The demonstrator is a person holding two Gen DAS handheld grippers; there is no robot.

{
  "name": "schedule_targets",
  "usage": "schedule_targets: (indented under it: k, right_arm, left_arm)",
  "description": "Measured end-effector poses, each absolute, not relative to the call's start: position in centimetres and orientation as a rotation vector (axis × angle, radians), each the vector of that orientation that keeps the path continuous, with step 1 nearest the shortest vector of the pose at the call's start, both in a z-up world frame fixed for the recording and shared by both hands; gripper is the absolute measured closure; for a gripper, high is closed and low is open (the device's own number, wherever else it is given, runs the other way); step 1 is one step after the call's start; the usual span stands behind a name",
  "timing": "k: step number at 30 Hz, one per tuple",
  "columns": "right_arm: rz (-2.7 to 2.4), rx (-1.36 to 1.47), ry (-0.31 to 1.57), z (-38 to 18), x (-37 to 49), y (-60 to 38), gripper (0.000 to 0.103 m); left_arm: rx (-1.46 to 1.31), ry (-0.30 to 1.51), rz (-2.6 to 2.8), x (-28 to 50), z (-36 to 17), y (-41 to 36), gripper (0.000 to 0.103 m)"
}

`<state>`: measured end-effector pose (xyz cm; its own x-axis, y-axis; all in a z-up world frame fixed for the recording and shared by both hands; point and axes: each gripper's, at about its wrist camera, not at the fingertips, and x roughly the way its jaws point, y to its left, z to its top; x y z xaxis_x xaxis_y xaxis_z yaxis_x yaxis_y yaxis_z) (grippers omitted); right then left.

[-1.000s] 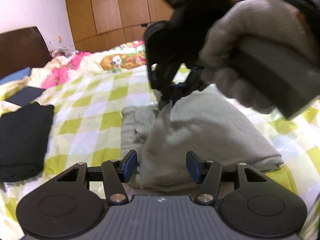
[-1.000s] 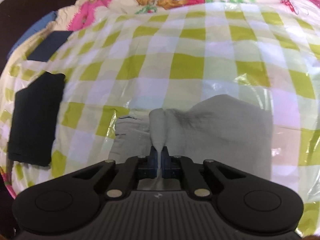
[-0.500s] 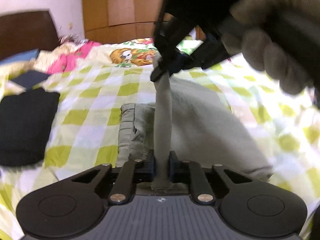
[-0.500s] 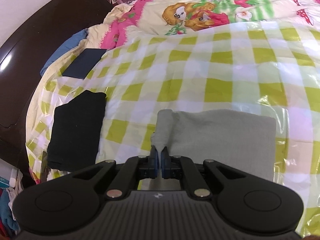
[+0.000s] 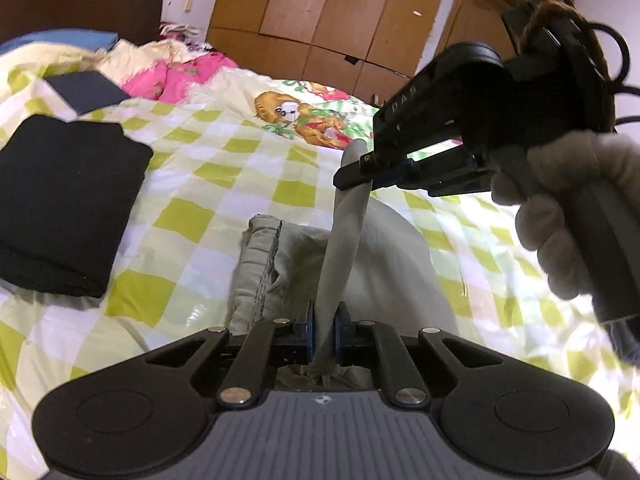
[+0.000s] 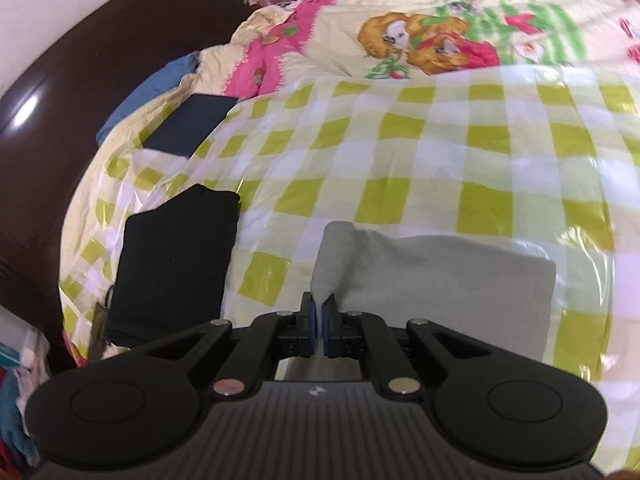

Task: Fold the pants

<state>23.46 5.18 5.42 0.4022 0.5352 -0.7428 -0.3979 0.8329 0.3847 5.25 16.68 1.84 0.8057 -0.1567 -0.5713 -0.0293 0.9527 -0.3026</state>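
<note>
Left wrist view | our left gripper [image 5: 325, 330] clamps the grey pants [image 5: 340, 248] | right gripper [image 5: 360, 172] pinches their raised edge.

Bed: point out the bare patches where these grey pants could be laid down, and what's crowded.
Bare checked cover lies between the grey pants and the cartoon quilt, plus a strip between the pants and the black folded garment. The headboard side is crowded: black garment, dark flat item, blue cloth.

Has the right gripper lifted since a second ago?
Yes. In the left wrist view the right gripper, shut on the grey pants, has risen from the pants pile toward the cartoon quilt, pulling an edge up.
</note>
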Motion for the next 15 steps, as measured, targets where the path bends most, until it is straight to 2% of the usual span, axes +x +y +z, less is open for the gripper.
schedule_targets:
  k: [15]
  right_arm:
    - [0.677, 0.118, 1.141, -1.2, 26.5, 16.4, 0.099]
  left_arm:
    - [-0.575, 0.709, 0.060, 6.0, -2.4, 26.3, 0.079]
